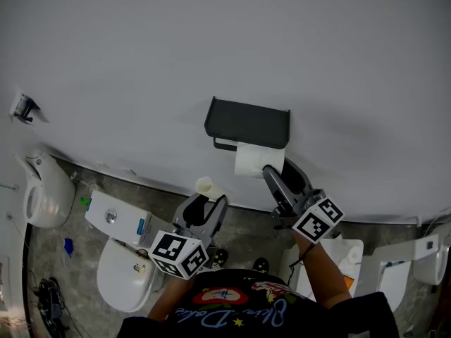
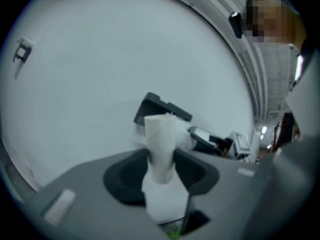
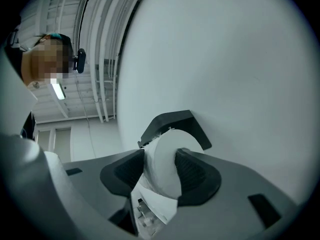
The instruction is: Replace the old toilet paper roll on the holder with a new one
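Roll (image 3: 166, 151) in right hand-held gripper (image 3: 160, 158), left hand-held gripper (image 2: 161, 156) pinching probable core (image 2: 160, 134)

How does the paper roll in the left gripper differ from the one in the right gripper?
The thin roll in the left gripper is nearly a bare tube; the thick roll in the right gripper is far fatter. The thin roll is away from the black holder; the thick roll sits under its cover. Both are white and clamped.

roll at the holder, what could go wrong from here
The right tongs pinch the bigger roll under the holder; whether it is hooked on is unclear, so letting go could drop it. The slim roll stands tall in the left tongs and could tip out.
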